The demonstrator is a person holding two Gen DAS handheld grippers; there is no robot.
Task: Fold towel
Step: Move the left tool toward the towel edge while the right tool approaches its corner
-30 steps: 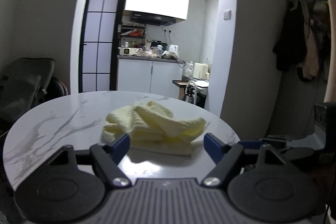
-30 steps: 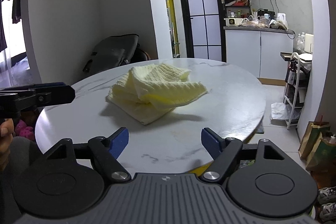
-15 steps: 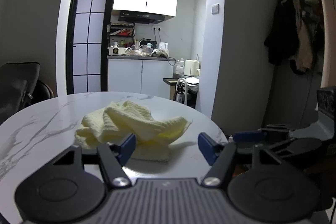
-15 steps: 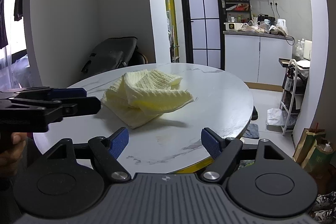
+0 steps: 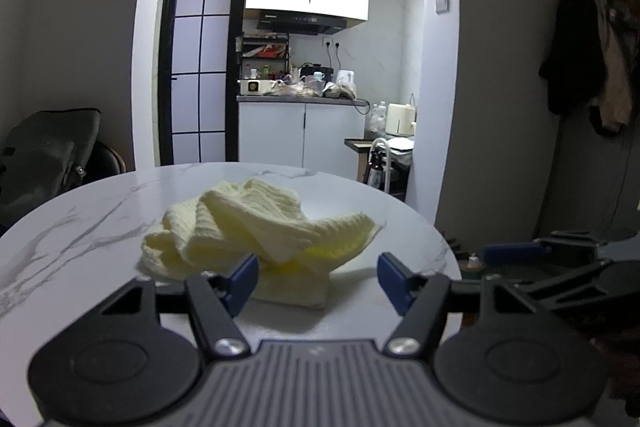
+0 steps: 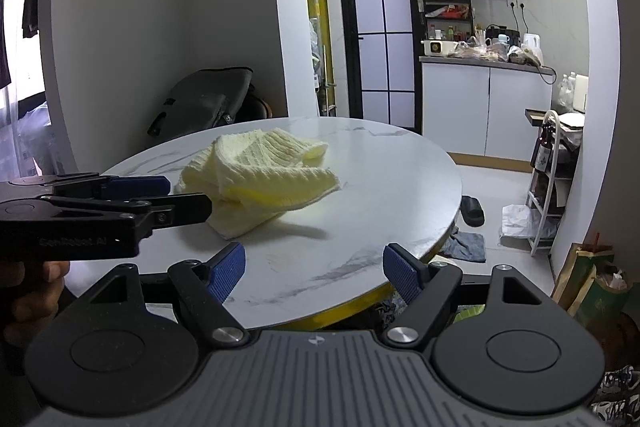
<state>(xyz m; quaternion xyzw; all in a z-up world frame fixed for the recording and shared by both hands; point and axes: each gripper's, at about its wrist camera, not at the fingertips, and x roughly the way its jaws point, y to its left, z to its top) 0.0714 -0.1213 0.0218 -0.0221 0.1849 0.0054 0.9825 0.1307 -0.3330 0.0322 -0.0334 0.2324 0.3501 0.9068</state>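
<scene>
A crumpled pale yellow towel [image 5: 256, 235] lies in a heap on the round white marble table [image 5: 80, 227]. It also shows in the right wrist view [image 6: 260, 175] on the table [image 6: 380, 187]. My left gripper [image 5: 318, 279] is open and empty, just in front of the towel's near edge. It shows from the side in the right wrist view [image 6: 160, 203], close to the towel's left edge. My right gripper [image 6: 314, 271] is open and empty over the table's near edge, short of the towel. It appears at the right of the left wrist view [image 5: 520, 251].
A dark bag [image 6: 204, 99] rests on a chair behind the table. A kitchen counter [image 6: 484, 61] with clutter stands beyond the doorway. A trolley [image 6: 552, 171], slipper [image 6: 472, 211] and bags [image 6: 592, 279] are on the floor to the right. Coats [image 5: 592, 83] hang on the right wall.
Both grippers have drawn back a little from the table and shifted; the left gripper now sits closer to the towel's left edge in the right wrist view. The towel has not moved.
</scene>
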